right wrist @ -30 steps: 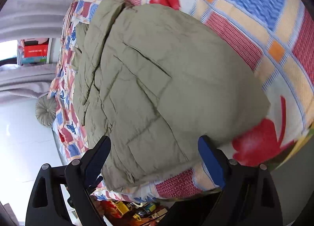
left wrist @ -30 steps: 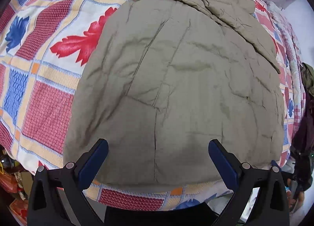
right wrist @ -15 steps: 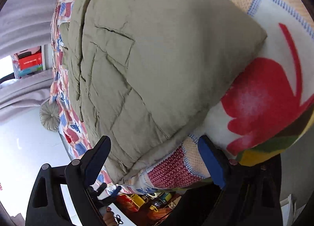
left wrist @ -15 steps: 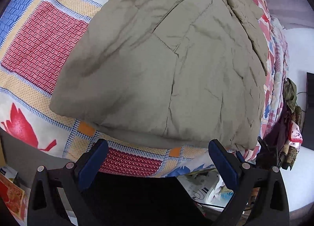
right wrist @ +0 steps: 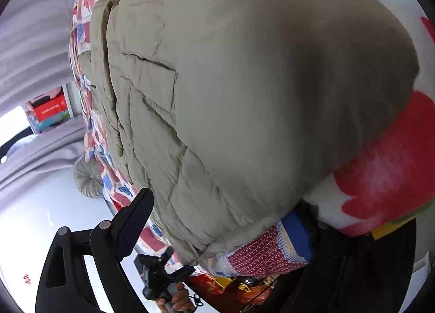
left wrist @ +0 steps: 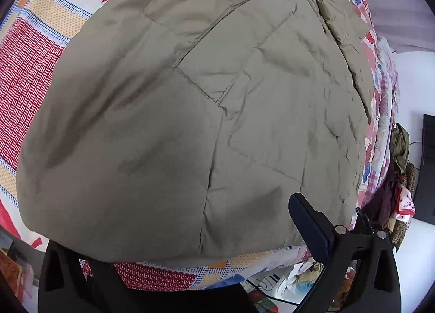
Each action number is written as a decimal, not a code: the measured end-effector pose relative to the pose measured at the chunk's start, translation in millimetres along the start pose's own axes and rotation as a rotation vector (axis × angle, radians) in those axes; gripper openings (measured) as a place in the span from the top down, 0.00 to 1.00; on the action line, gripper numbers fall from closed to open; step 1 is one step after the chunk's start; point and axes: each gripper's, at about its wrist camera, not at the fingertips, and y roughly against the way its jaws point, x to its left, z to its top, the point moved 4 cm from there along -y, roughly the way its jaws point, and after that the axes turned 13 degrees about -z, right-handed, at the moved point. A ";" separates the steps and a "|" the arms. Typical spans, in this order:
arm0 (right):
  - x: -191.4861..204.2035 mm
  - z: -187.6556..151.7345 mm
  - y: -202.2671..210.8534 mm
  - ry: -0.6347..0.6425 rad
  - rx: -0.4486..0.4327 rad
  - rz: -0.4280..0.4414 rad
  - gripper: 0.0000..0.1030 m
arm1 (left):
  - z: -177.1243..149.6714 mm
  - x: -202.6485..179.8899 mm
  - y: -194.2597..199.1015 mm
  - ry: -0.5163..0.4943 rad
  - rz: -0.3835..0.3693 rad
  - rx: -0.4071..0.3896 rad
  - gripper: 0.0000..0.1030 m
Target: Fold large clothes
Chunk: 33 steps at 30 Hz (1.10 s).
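An olive quilted jacket [left wrist: 190, 111] lies spread on a bed with a red, blue and white patterned cover [left wrist: 30, 68]. My left gripper [left wrist: 190, 236] is open at the jacket's near hem; its right finger [left wrist: 310, 220] rests over the fabric and its left finger is hidden under the hem. In the right wrist view the jacket [right wrist: 244, 90] fills the frame. My right gripper [right wrist: 217, 220] is open at the hem's corner, its left finger [right wrist: 136, 220] beside the jacket, its right finger mostly hidden under the bedcover [right wrist: 380, 182].
Clothes [left wrist: 399, 149] hang off the bed's far side beside a dark screen [left wrist: 428, 166]. A round grey cushion [right wrist: 88, 179] and red boxes [right wrist: 49, 111] lie past the bed. The other handheld gripper [right wrist: 163, 280] shows below the bed edge. Clutter sits on the floor.
Both grippers have moved forward and down to the jacket's near hem. The hem now lies between the fingers, with one finger of each gripper gone under the fabric or bedcover.
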 end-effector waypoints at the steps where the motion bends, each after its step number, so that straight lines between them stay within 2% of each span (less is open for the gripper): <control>1: 0.3 2.5 0.1 -0.004 0.000 0.015 0.10 | 0.2 -0.2 1.6 -0.006 -0.003 -0.001 0.02; 2: 1.4 3.0 0.0 -0.009 -0.001 0.029 0.10 | 1.3 -3.0 1.3 -0.011 -0.008 -0.002 0.05; 4: 2.8 4.6 0.0 -0.021 0.001 0.061 0.10 | 2.6 -4.9 2.5 -0.022 -0.006 0.007 0.22; 5: 2.1 5.4 0.9 -0.026 0.003 0.075 0.11 | 3.8 -5.9 3.6 -0.025 -0.011 0.008 0.26; 6: 2.2 6.3 1.3 -0.030 0.006 0.085 0.13 | 3.3 -3.0 8.1 -0.026 -0.020 0.010 0.37; 7: 2.4 7.1 1.7 -0.033 0.008 0.088 0.19 | 3.9 -2.2 10.9 -0.026 -0.026 0.013 0.48; 8: 2.5 7.8 1.3 -0.035 0.012 0.090 0.23 | 5.9 -4.0 11.6 -0.025 -0.029 0.012 0.51; 10: 3.0 8.4 1.0 -0.039 0.018 0.097 0.42 | 6.6 1.1 19.5 -0.024 -0.027 0.005 0.63; 11: 3.6 9.3 1.6 -0.040 0.020 0.099 0.48 | 7.6 0.5 20.9 -0.025 -0.028 0.002 0.65; 13: 6.0 9.1 1.1 -0.029 0.017 0.084 0.79 | 9.3 -1.4 25.0 -0.035 -0.027 -0.002 0.79; 15: 13.1 8.9 1.6 0.001 0.010 0.064 0.85 | 12.4 -8.4 32.2 -0.058 -0.030 -0.014 0.80; 16: 17.3 8.9 2.8 0.019 0.005 0.060 0.87 | 14.1 -12.7 36.6 -0.073 -0.036 -0.020 0.87; 18: 30.3 8.7 8.3 0.068 -0.009 0.052 0.89 | 18.1 -26.1 47.2 -0.109 -0.050 -0.038 0.87; 26: 99.0 15.9 38.7 0.258 -0.089 0.036 0.90 | 47.6 -80.7 91.8 -0.240 -0.090 -0.137 0.87; 33: 185.0 28.7 64.9 0.479 -0.210 -0.013 0.90 | 88.2 -137.9 125.8 -0.369 -0.116 -0.250 0.87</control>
